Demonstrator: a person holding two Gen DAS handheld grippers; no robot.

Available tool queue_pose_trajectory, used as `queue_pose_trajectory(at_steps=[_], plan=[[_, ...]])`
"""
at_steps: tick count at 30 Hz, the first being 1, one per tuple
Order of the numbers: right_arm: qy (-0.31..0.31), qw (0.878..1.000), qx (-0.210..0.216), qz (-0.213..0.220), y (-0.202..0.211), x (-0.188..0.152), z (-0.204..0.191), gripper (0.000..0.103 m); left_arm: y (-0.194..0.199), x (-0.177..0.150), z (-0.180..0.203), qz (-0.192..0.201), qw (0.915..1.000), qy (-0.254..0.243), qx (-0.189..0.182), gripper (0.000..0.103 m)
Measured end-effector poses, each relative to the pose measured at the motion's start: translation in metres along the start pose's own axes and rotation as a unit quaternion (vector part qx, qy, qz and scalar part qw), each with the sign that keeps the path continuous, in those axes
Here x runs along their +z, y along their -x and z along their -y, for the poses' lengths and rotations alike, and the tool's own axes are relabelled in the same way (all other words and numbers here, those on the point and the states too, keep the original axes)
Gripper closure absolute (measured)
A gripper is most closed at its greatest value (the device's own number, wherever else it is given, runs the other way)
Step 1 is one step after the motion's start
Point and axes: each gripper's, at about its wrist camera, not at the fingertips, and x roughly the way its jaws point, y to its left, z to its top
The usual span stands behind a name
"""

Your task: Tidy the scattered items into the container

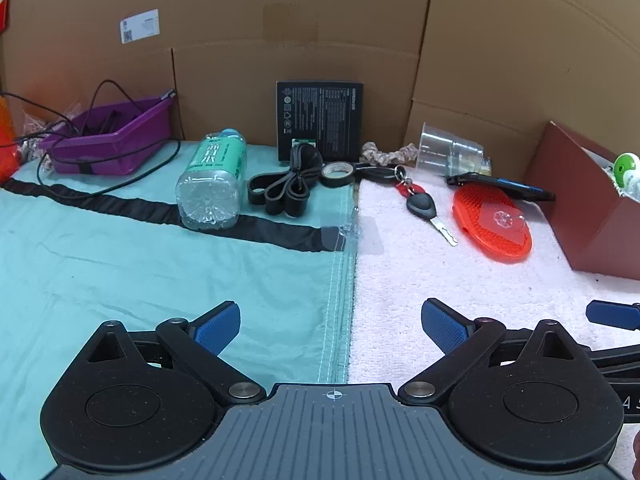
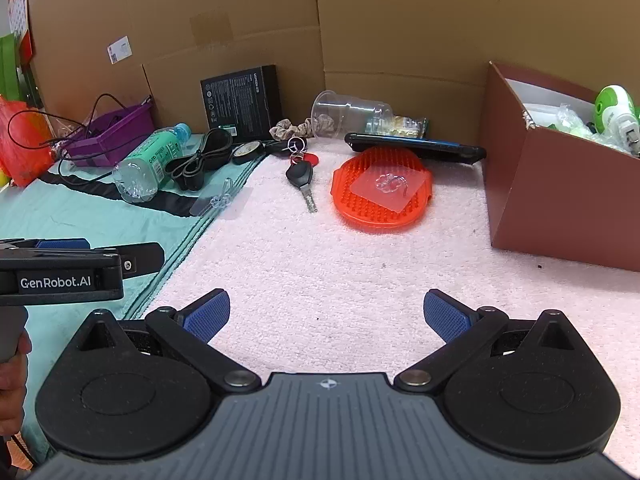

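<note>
Scattered items lie along the back: a green-labelled bottle (image 1: 212, 180) on its side, black bands (image 1: 286, 188), a tape roll (image 1: 338, 172), a car key (image 1: 424, 208), an orange round mat (image 1: 492, 220), a dark phone (image 1: 500, 188), a clear cup (image 1: 448, 152), a scrunchie (image 1: 390, 156). The brown box (image 2: 560, 184) at the right holds several items. My left gripper (image 1: 331, 328) is open and empty over the cloth seam. My right gripper (image 2: 327, 320) is open and empty over the pink towel; the key (image 2: 302, 178) and mat (image 2: 382, 192) lie ahead of it.
A purple tray (image 1: 116, 140) with cables stands at back left. A black box (image 1: 320, 120) leans on the cardboard wall (image 1: 320, 20). A clear adhesive hook (image 2: 222, 200) lies at the cloth seam. An orange bag (image 2: 24, 140) is far left.
</note>
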Motion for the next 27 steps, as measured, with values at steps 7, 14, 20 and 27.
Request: queue_pose_trajectory(at_steps=[7, 14, 20, 27], plan=[[-0.001, 1.000, 0.005, -0.004, -0.004, 0.003, -0.001, 0.000, -0.007, 0.004, 0.002, -0.010, 0.9999, -0.003, 0.003, 0.001], [-0.005, 1.000, 0.004, -0.011, -0.010, 0.006, -0.002, 0.000, -0.018, 0.009, 0.004, -0.022, 0.9997, -0.007, -0.004, 0.001], [-0.009, 1.000, 0.010, -0.011, -0.017, 0.011, -0.001, 0.000, -0.028, 0.021, 0.004, -0.019, 0.9997, -0.006, -0.010, 0.001], [-0.015, 1.000, 0.019, -0.014, -0.030, 0.018, 0.002, 0.000, -0.049, 0.032, 0.006, -0.033, 0.9993, -0.003, -0.015, 0.001]])
